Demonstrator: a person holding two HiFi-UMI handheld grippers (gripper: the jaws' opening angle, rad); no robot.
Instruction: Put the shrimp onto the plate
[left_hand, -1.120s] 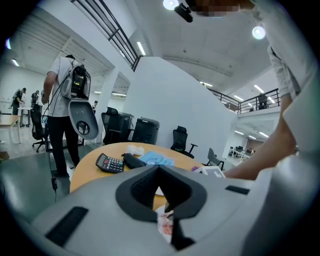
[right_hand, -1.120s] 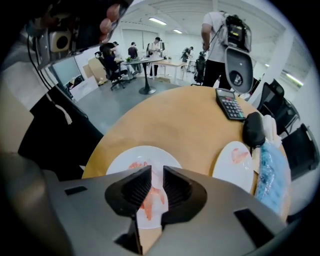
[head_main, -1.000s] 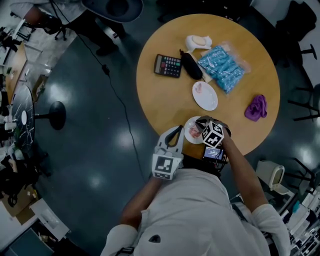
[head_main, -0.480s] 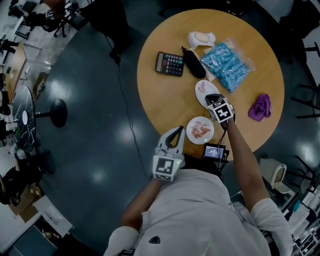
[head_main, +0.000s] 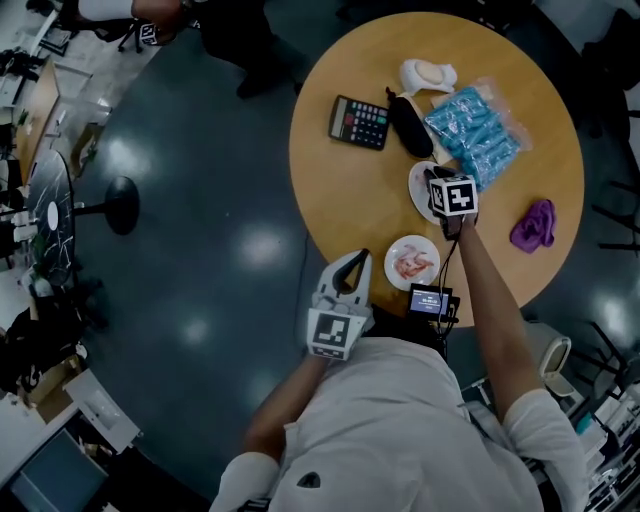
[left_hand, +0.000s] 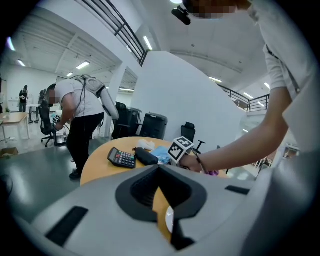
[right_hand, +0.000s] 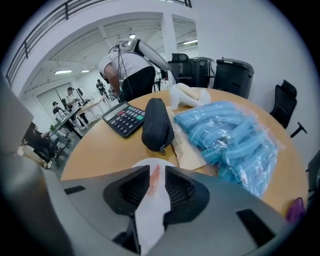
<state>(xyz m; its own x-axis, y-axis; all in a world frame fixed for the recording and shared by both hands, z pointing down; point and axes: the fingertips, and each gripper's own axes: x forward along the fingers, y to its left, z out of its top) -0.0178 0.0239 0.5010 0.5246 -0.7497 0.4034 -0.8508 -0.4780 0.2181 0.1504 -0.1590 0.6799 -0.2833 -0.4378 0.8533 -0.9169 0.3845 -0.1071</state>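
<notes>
Shrimp (right_hand: 154, 181) is seen as a pink piece against the white far plate (head_main: 419, 188), framed in the gap between the jaws of the right tongs (right_hand: 157, 173). Those jaws are held apart, having just been opening, and the shrimp is not clamped by either pad, so the right tongs are released. They are tilted steeply down over the far plate, which is set near the middle of the round wooden counter (head_main: 350, 190) and is partly covered by them in the head view. A near plate (head_main: 412, 262) is placed close to the counter's near edge, and more shrimp (head_main: 411, 266) is laid on it. The left tongs (head_main: 358, 257) are held just off the near edge, beside the near plate, with their tips closed together and nothing gripped between them. Toward the far edge a calculator (head_main: 359, 122), a black pouch (head_main: 410, 125) and a white object (head_main: 428, 75) are set, and a clear bag of blue packets (head_main: 473, 135) is laid just right of the pouch. A purple cloth (head_main: 533, 225) is left by the right edge. A small screen device (head_main: 430, 301) is seen at the near edge.
</notes>
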